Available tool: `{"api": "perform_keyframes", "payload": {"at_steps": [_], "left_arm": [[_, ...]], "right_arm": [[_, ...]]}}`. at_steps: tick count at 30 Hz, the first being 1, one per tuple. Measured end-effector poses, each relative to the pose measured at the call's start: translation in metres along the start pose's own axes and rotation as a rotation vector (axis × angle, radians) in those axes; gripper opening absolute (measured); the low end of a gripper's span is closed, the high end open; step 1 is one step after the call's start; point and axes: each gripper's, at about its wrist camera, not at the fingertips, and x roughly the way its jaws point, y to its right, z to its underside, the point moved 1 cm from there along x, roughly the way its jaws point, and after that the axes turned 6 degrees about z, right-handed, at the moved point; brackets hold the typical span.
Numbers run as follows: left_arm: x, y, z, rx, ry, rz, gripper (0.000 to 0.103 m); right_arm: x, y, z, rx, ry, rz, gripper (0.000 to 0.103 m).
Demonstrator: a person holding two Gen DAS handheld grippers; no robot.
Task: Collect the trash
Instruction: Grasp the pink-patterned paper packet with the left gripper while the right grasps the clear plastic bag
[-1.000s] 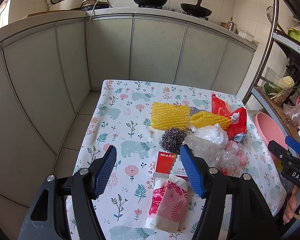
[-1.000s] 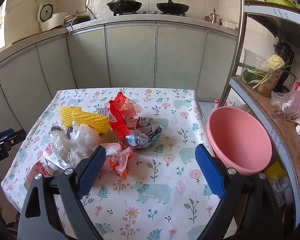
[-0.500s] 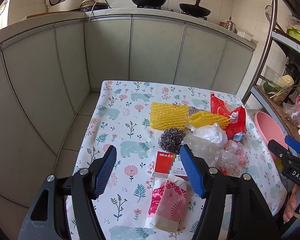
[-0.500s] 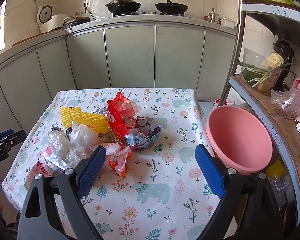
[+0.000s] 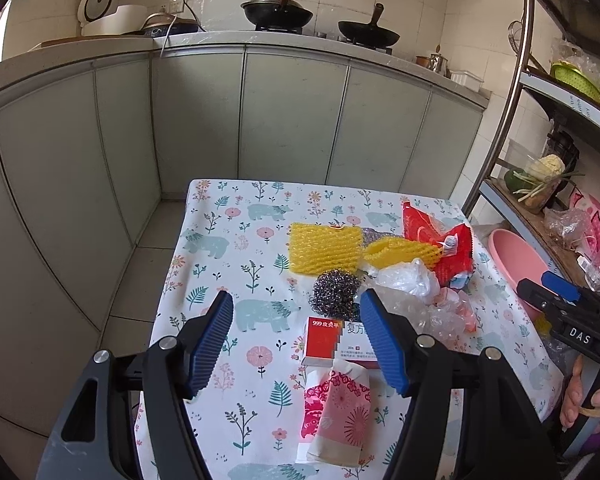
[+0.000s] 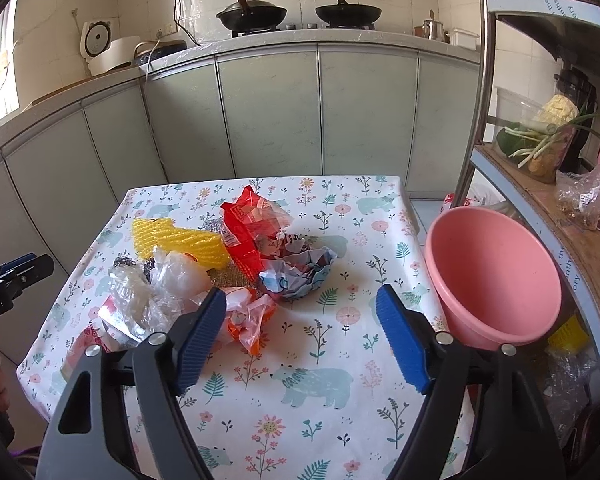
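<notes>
The desk wears a cloth printed with bears and flowers, and the trash sits heaped on it, with the steel wool scourer as a handy marker. Just behind the scourer lie two pieces of yellow foam fruit netting; beyond those, toward the pink basin, stands a red snack bag with a crumpled printed wrapper touching its near side. Clear plastic bags bunch up right beside the scourer, and an orange-and-white wrapper lies at their near edge. In front of the scourer rests a red-and-white medicine box, and nearer still a pink floral paper packet.

The left tongs hover over the cloth near the medicine box, spread wide with nothing gripped. The right tongs hang above bare cloth between the trash heap and the basin; their jaws are closing, with nothing between them. The basin hangs off the desk's edge, well apart from the scourer.
</notes>
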Motion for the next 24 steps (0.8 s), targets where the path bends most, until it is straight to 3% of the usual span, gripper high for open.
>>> {"api": "perform_keyframes", "payload": {"at_steps": [11,20,24], "left_arm": [[0.004,0.012,0.021,0.098,-0.068,0.093,0.065],[0.008,0.015,0.059,0.134,-0.209,0.177,0.065],[0.013,0.018,0.066,0.147,-0.252,0.183,0.054]], "right_arm": [[0.01,0.003,0.006,0.001,-0.037,-0.008,0.077],[0.015,0.0,0.011,-0.014,-0.047,-0.041,0.077],[0.016,-0.003,0.014,-0.02,-0.055,-0.056,0.077]]}}
